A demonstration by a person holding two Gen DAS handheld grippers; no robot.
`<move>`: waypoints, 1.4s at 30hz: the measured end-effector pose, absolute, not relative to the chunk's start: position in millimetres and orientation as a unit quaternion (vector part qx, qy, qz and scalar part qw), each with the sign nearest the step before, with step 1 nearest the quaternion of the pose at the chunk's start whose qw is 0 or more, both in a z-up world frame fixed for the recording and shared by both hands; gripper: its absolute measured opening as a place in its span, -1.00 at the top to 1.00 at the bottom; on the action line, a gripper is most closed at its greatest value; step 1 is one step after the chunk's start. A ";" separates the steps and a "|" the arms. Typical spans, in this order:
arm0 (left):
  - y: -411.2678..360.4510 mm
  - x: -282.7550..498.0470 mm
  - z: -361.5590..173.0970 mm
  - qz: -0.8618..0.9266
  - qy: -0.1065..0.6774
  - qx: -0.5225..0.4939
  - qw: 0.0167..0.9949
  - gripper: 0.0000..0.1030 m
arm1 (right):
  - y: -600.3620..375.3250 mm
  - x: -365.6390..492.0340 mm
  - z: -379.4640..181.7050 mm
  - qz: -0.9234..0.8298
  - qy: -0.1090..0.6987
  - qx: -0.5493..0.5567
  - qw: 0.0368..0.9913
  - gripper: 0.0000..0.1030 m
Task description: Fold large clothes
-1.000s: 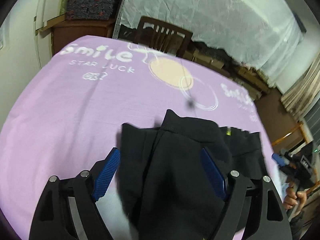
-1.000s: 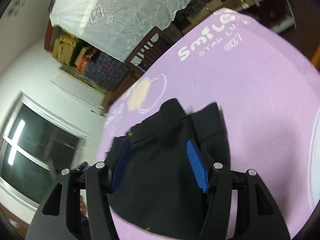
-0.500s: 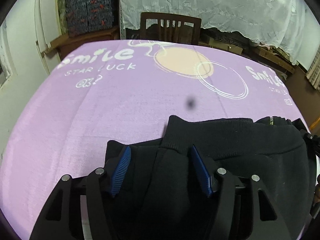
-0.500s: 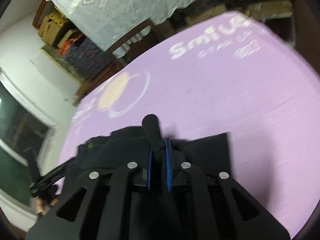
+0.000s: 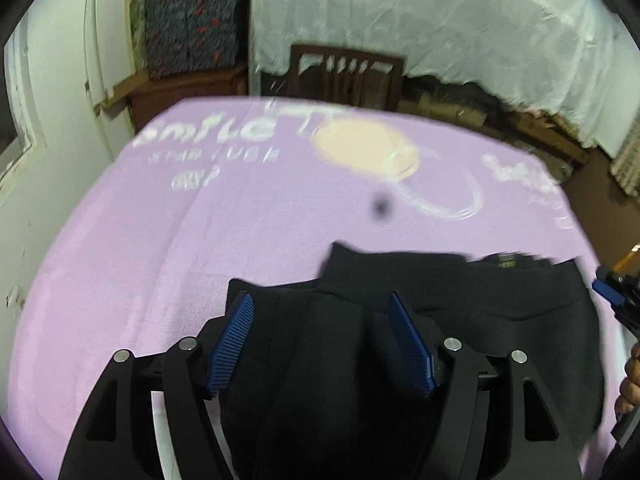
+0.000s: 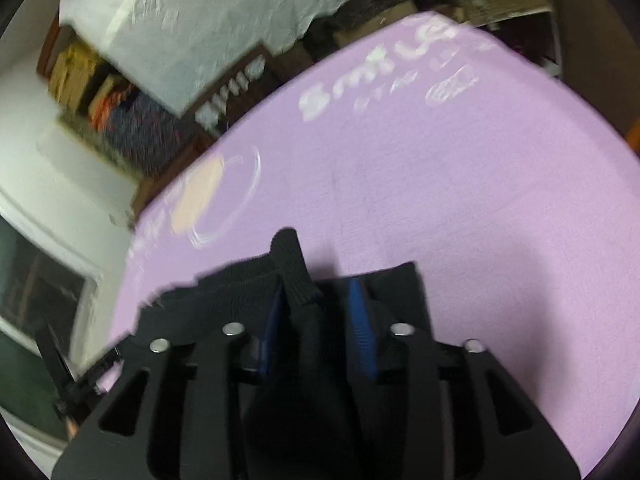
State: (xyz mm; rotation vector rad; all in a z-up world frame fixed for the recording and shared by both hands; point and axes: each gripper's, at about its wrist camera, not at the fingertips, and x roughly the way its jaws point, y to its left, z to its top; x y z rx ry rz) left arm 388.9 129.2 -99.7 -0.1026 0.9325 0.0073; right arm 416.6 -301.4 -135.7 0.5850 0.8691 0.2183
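Note:
A black garment (image 5: 500, 300) lies bunched on the purple table cover (image 5: 160, 260). My left gripper (image 5: 320, 304) hovers over its left part, jaws opening, with a hump of black fabric between the blue pads (image 5: 236, 336) and neither pad pressing it. In the right wrist view my right gripper (image 6: 316, 290) is over the same garment (image 6: 224, 292), its jaws opening. A ribbed black cuff (image 6: 290, 264) stands up between its pads, close to the left one and free of the right one. The right gripper's blue tip (image 5: 612, 292) shows at the left view's right edge.
A dark wooden chair (image 5: 344, 76) stands behind the table's far edge, under a white sheet (image 5: 440, 20) draped over stacked goods. A wooden cabinet (image 5: 188, 88) with patterned fabric stands at the back left. A person's hand (image 5: 630, 380) is at the right edge.
My right gripper clamped the ribbed cuff half a second ago and has since parted its pads. The left jaws narrowed, then widened a little, and the left view swung over the garment.

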 end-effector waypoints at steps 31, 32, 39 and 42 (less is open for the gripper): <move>34.7 318.6 -144.0 -0.020 0.442 0.049 0.896 -0.53 | -167.6 329.8 -141.1 0.189 0.433 0.134 0.871 0.38; 34.5 318.5 -144.0 -0.019 0.442 0.049 0.896 -0.53 | -169.0 331.1 -140.2 0.192 0.438 0.137 0.868 0.38; 36.4 319.3 -142.5 -0.022 0.440 0.041 0.897 -0.55 | -204.3 313.4 -129.5 0.190 0.466 0.246 0.828 0.33; 39.5 316.9 -140.6 -0.027 0.438 0.032 0.898 -0.56 | -213.7 277.6 -116.1 0.180 0.447 0.245 0.841 0.19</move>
